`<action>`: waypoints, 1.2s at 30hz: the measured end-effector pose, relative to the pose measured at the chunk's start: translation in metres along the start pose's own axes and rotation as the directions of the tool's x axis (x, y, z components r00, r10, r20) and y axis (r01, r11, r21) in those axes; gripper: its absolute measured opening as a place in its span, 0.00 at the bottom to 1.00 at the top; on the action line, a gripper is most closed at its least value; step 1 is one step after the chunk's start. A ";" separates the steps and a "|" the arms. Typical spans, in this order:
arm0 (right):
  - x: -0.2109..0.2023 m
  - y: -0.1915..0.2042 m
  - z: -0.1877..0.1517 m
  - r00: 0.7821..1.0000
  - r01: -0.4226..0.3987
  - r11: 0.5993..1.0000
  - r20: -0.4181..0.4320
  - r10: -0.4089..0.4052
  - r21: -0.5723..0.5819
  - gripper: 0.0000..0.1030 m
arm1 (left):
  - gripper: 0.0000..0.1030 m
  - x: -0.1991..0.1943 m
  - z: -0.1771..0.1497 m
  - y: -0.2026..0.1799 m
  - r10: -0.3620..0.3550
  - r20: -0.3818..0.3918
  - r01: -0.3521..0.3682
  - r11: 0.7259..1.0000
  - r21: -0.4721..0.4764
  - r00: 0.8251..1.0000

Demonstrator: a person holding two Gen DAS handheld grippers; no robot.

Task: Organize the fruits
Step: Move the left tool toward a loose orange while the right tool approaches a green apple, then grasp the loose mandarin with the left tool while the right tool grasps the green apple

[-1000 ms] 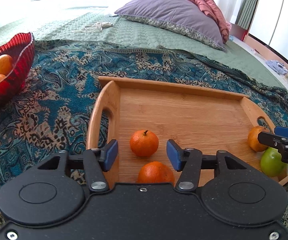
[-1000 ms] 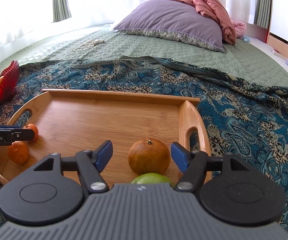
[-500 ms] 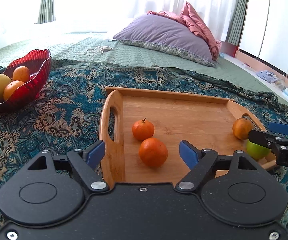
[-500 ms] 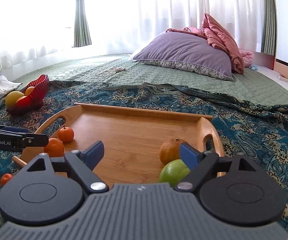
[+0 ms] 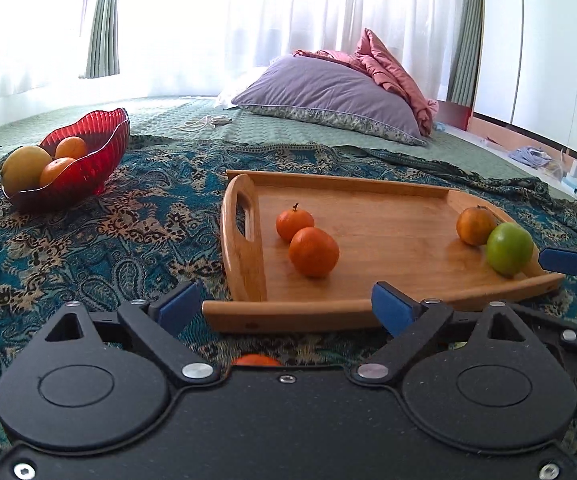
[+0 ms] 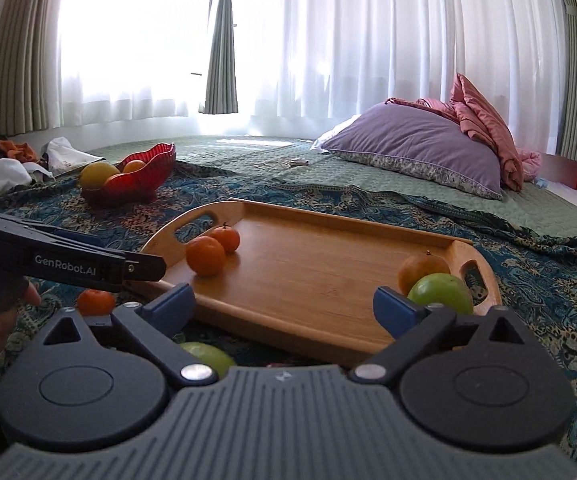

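A wooden tray (image 5: pixel 368 312) (image 6: pixel 288 320) lies on the patterned blanket. On it sit two small oranges (image 5: pixel 313 252) (image 6: pixel 205 256) near its left handle, and a dull orange (image 5: pixel 475 225) (image 6: pixel 422 270) beside a green apple (image 5: pixel 509 248) (image 6: pixel 440 294) at its right end. My left gripper (image 5: pixel 284 308) is open and empty, just short of the tray's front edge. My right gripper (image 6: pixel 282 304) is open and empty at the tray's near rim. Off the tray, a small orange (image 6: pixel 95 302) (image 5: pixel 256 360) and a green fruit (image 6: pixel 208 354) lie on the blanket.
A red glass bowl (image 5: pixel 84 168) (image 6: pixel 136 182) with a yellow fruit and oranges stands at the far left. A purple pillow (image 5: pixel 328 100) and pink blanket lie at the back. Cloths and paper (image 6: pixel 16 160) sit at the far left edge.
Both grippers have drawn back and risen from over the tray, opening wider. The oranges and apple that were between the fingers now lie free on the tray.
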State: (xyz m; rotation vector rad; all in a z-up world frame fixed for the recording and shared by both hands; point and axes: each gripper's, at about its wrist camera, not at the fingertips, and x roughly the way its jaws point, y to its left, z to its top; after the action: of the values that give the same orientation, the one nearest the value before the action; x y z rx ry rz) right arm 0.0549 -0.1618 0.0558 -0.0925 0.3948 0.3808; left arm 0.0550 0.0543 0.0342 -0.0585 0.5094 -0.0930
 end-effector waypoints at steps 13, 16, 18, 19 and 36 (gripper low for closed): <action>-0.018 0.050 -0.035 0.999 0.029 0.991 0.031 -0.025 -0.128 0.99 | 0.93 -0.014 -0.031 -0.001 0.049 0.011 -0.049 0.999 0.023 0.999; -0.017 0.058 -0.042 0.999 0.034 0.990 0.023 -0.031 -0.139 0.99 | 0.92 -0.015 -0.035 0.002 0.054 0.008 -0.054 0.998 0.020 0.999; -0.016 0.061 -0.045 1.000 0.030 0.991 0.011 -0.029 -0.133 0.98 | 0.92 -0.016 -0.037 0.003 0.049 0.005 -0.049 0.999 0.016 0.999; -0.016 0.062 -0.046 1.000 0.025 0.992 0.006 -0.025 -0.126 0.97 | 0.92 -0.016 -0.038 0.004 0.047 0.003 -0.047 0.999 0.015 0.999; -0.009 0.058 -0.051 0.999 0.036 0.999 -0.013 -0.036 -0.035 0.73 | 0.44 -0.017 -0.043 0.005 0.018 -0.035 -0.018 1.000 0.015 0.999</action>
State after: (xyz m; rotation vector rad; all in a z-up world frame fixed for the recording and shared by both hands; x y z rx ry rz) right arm 0.0070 -0.1198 0.0113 -0.1361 0.4000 0.3516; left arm 0.0198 0.0592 0.0040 -0.0375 0.5441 -0.0805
